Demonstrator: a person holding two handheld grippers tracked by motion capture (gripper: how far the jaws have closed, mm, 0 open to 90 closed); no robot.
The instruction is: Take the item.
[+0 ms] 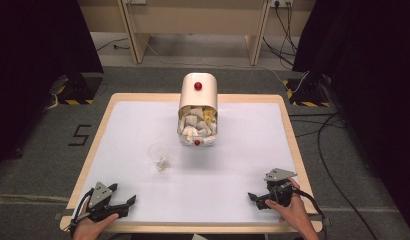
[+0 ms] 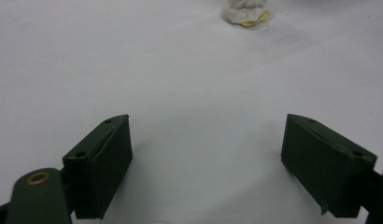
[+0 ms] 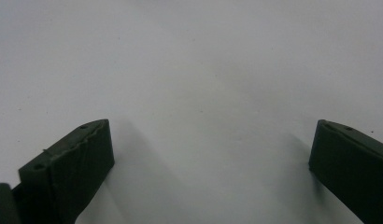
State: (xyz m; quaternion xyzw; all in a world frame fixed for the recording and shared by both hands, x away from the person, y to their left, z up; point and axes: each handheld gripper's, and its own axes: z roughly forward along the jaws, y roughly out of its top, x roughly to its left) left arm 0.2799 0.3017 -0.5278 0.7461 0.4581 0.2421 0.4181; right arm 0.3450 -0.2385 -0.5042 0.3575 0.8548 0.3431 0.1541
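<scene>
A cream bin [image 1: 198,95] with a red knob [image 1: 198,86] stands at the table's far middle, its open front full of white and yellow pieces [image 1: 197,125]. A clear plastic cup [image 1: 159,154] stands in front of it, slightly left, with a few pieces at its bottom. The cup's base [image 2: 244,13] also shows at the top of the left gripper view. My left gripper [image 1: 122,196] rests open at the near left corner, jaws [image 2: 207,122] wide apart and empty. My right gripper [image 1: 256,199] lies open at the near right, nothing between its jaws [image 3: 213,127].
The white table top [image 1: 243,150] has a wooden rim [image 1: 293,145]. Cables [image 1: 328,150] run over the floor on the right. Dark curtains hang at both sides and a wooden frame [image 1: 133,35] stands behind the table.
</scene>
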